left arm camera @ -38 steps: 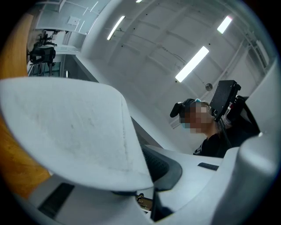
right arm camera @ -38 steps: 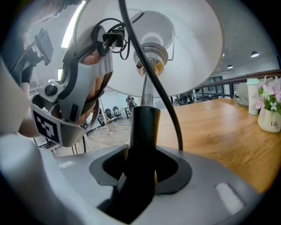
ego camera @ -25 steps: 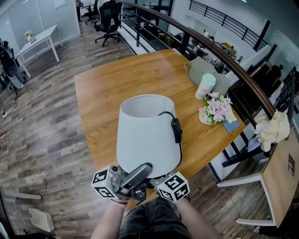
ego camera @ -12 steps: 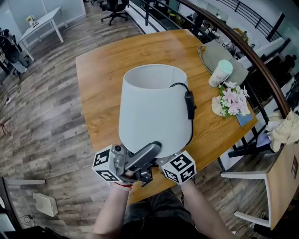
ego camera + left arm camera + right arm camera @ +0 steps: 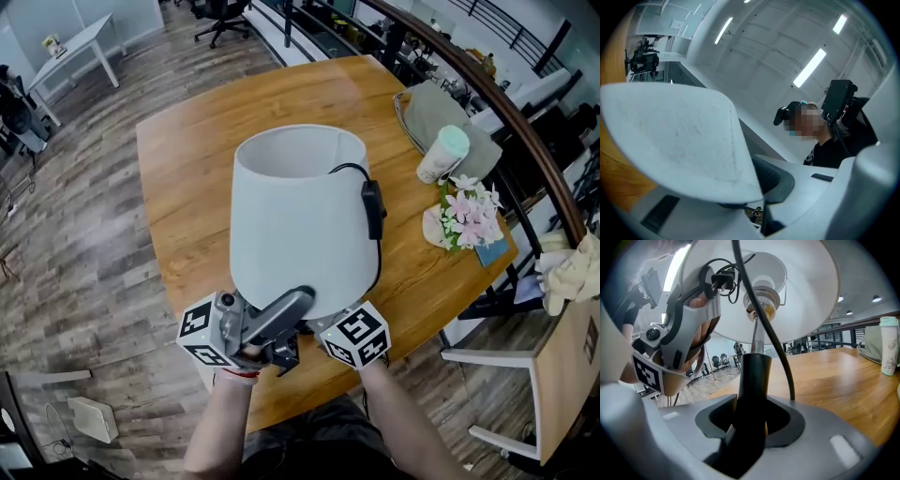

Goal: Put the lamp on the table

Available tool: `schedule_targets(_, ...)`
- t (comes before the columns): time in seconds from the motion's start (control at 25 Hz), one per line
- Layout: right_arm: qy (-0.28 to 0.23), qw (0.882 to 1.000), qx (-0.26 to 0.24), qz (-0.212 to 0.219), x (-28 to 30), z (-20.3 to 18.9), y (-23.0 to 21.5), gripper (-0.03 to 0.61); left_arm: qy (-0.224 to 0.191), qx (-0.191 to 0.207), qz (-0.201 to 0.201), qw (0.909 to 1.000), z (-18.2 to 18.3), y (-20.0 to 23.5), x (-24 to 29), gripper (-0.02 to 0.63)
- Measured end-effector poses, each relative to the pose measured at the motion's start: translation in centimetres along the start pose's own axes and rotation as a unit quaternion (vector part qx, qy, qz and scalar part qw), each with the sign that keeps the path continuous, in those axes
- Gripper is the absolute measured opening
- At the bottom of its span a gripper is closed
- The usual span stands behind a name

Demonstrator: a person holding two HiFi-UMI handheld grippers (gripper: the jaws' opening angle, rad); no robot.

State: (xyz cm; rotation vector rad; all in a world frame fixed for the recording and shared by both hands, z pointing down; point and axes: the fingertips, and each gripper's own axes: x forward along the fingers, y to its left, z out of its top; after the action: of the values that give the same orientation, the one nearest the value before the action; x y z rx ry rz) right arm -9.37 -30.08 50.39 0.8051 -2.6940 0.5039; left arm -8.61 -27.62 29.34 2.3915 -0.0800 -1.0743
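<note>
The lamp's white shade (image 5: 295,225) hangs tilted over the near part of the wooden table (image 5: 197,169), a black cord with a switch (image 5: 373,208) draped down its side. My left gripper (image 5: 302,302) is shut on the shade's lower rim; the left gripper view shows the shade (image 5: 670,136) lying between the jaws of that gripper (image 5: 750,187). My right gripper (image 5: 319,330) sits under the shade. In the right gripper view, it (image 5: 750,420) is shut on the lamp's black stem (image 5: 753,376), below the bulb socket (image 5: 761,303). The lamp's base is hidden.
A white cup with a green lid (image 5: 441,155), a bunch of pink flowers (image 5: 469,216) and a grey tray (image 5: 433,105) sit at the table's right side. A dark railing (image 5: 511,108) runs behind them. A chair (image 5: 525,361) stands at the right.
Both grippers have carried the lamp forward, further over the table. Both holds on the lamp look the same.
</note>
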Motion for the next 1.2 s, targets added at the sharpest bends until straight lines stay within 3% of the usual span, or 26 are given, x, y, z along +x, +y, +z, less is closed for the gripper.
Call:
schedule_targets(0.76, 0.001, 0.999, -0.035, 0.003, 1.7, 0.6, -2.2, 0.189, -0.027, -0.002, -0.005, 0.9996, 1.1, 2.4, -0.4, 0.021)
schedule_targets(1.0, 0.006, 0.997, -0.064, -0.04, 1.5, 0.1, -2.1, 0.192, -0.026, -0.003, -0.007, 0.9996, 0.8, 1.9, -0.8, 0.021)
schedule_targets(1.2, 0.004, 0.997, -0.056, -0.062, 0.7, 0.2, -1.9, 0.209, -0.015, -0.003, -0.009, 0.9998, -0.2, 1.2, -0.8, 0.021)
